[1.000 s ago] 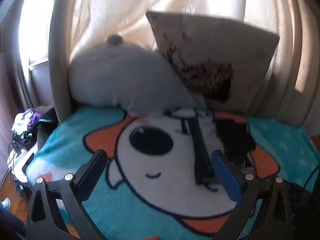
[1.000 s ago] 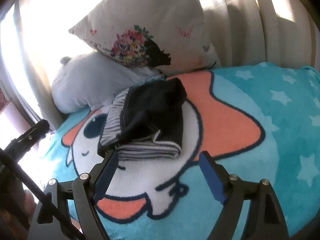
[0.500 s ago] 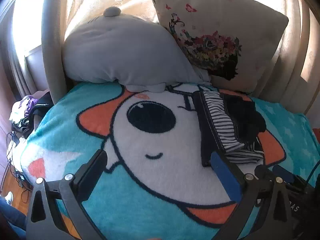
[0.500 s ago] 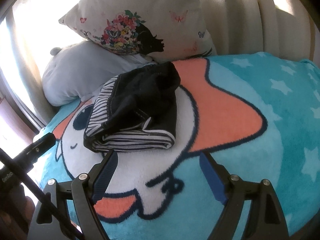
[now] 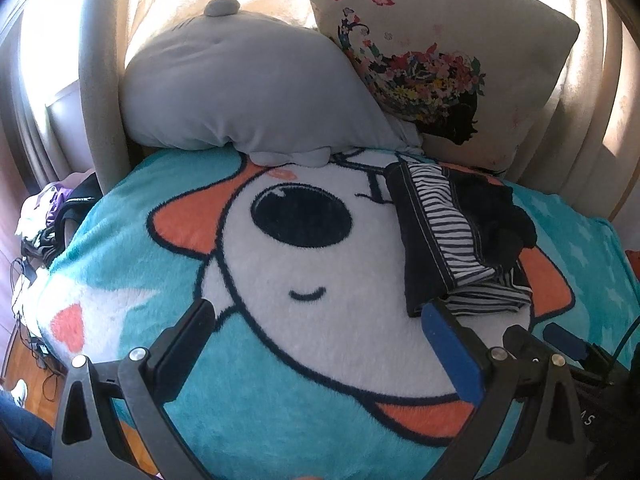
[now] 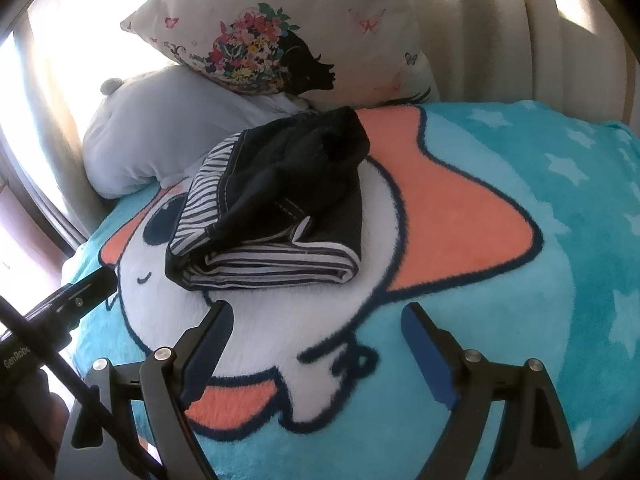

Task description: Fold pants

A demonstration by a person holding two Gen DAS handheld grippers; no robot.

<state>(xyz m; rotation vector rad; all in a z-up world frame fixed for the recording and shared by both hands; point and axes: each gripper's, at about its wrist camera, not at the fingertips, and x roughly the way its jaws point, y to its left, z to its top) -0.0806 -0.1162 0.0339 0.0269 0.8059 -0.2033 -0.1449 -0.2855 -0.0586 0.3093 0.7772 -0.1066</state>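
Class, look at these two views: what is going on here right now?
A person holds a two-finger tool in each hand over a bed. The pants, dark with a striped lining, lie folded into a compact bundle on the cartoon blanket, just in front of the grey pillow and the floral pillow. Neither tool touches them: the left tool and the right tool both hang open and empty near the bundle. The folding looks essentially done.

Black gripper (image 6: 316,336) frames, blue pads (image 6: 426,350), silver screws.
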